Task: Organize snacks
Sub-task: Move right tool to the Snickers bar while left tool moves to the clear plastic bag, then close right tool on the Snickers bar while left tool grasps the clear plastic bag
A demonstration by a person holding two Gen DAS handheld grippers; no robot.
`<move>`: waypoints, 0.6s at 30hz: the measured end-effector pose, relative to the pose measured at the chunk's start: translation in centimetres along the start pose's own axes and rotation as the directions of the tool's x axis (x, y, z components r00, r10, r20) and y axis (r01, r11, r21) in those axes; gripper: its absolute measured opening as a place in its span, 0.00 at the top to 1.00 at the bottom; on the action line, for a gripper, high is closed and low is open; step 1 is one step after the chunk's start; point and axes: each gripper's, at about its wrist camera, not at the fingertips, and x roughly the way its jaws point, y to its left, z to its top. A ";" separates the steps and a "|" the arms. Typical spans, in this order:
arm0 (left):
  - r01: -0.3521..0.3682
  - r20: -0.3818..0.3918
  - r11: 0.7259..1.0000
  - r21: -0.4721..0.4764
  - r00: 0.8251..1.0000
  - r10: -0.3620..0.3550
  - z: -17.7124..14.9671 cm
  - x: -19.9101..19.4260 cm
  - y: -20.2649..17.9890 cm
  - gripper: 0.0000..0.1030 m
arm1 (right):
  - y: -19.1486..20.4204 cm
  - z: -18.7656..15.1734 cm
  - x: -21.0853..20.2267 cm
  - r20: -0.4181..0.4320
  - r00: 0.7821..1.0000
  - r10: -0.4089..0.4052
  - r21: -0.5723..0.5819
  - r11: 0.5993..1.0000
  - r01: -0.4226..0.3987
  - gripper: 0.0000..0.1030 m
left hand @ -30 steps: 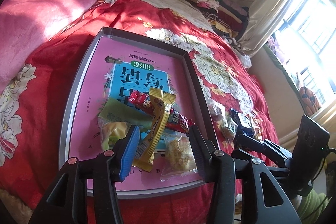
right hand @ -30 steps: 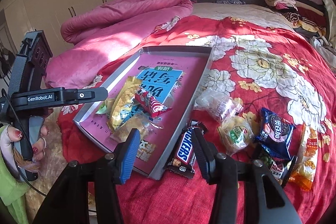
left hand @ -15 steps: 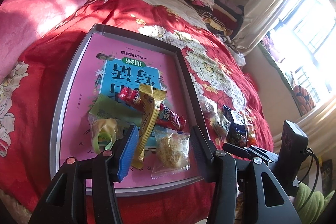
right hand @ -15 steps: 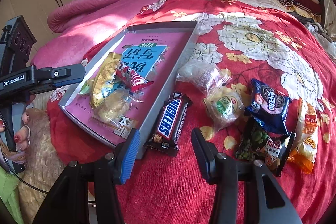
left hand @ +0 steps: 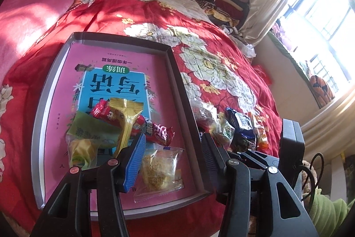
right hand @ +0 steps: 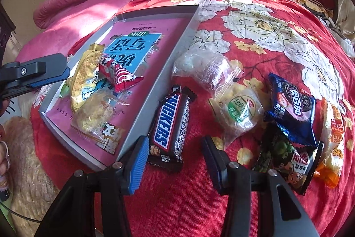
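1. Snickers bar (right hand: 169, 123) lies on the red floral bedspread (right hand: 255, 21), just outside the tray's near-right wall, w/ the right gripper (right hand: 173, 152) above its lower end; jaws apart, nothing pinched, bar sits between the blue pad and the black one.
2. Tray (right hand: 142, 103), grey-rimmed w/ a pink printed liner, holds four packs bunched at its near end: yellow wafer pack (right hand: 85, 77), red candy pack (right hand: 118, 77), clear bag of crumbly cake (right hand: 95, 117), and a green-topped bag (left hand: 88, 137) seen from the left wrist view.
3. Left gripper (left hand: 173, 154) hovers over the tray's near-right corner, jaws parted, empty.
4. Still loose on the bedspread, right of the tray: clear bag (right hand: 204, 68), green-label pastry (right hand: 239, 112), blue Oreo-type pack (right hand: 292, 108), green pea pack (right hand: 286, 154), orange pack (right hand: 332, 137).
5. Est. under half done: four in, six out incl. the bar, likely next up.
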 end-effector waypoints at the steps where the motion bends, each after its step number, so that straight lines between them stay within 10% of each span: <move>1: -0.003 -0.006 1.000 0.019 1.000 0.003 0.3 0.4 -0.7 0.48 | 0.1 0.1 0.1 0.003 1.000 -0.009 -0.007 1.000 0.009 0.54; 7: 0.008 -0.054 0.996 0.087 0.999 -0.004 1.9 2.9 -3.4 0.48 | 0.6 0.6 0.9 0.025 0.999 -0.024 -0.073 0.997 0.026 0.70; 18: 0.024 -0.154 0.983 0.184 0.988 0.005 3.5 7.3 -6.9 0.44 | -2.0 -1.6 -1.8 -0.006 0.992 0.127 0.045 0.991 -0.126 0.71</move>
